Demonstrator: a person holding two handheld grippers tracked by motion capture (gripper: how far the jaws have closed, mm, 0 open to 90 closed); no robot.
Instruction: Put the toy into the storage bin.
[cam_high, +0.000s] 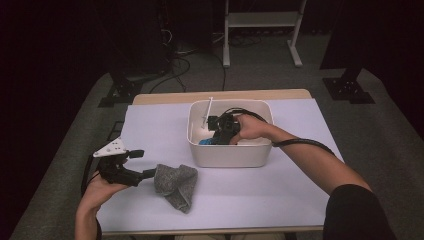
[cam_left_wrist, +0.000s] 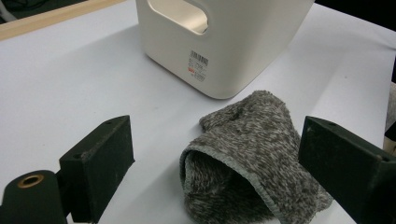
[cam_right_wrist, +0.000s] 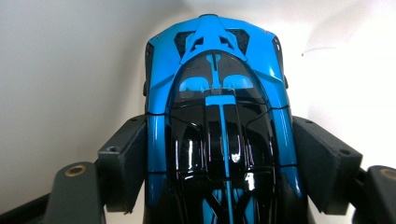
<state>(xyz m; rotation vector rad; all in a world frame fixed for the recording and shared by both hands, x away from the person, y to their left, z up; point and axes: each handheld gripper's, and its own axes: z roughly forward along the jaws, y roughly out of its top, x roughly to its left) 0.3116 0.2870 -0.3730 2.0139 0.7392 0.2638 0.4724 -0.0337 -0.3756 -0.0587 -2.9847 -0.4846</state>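
A white plastic bin (cam_high: 230, 157) stands at the middle of the table. My right gripper (cam_high: 216, 134) reaches down into it, and its jaws press on both sides of a blue and black toy car (cam_right_wrist: 217, 116), whose blue end peeks out (cam_high: 205, 142). A grey fuzzy sock (cam_high: 176, 185) lies crumpled on the table in front of the bin. My left gripper (cam_high: 149, 174) rests low at the sock's left edge with its jaws wide apart. The sock's open cuff (cam_left_wrist: 224, 172) lies between those jaws, which are not pressing on it.
The table wears a pale sheet (cam_high: 150, 125) with a wooden edge (cam_high: 165, 97) at the back. A thin white stick (cam_high: 208, 109) leans on the bin's far rim. The bin's handle cutout (cam_left_wrist: 180, 14) faces the left gripper. Dark stands and cables sit on the floor behind.
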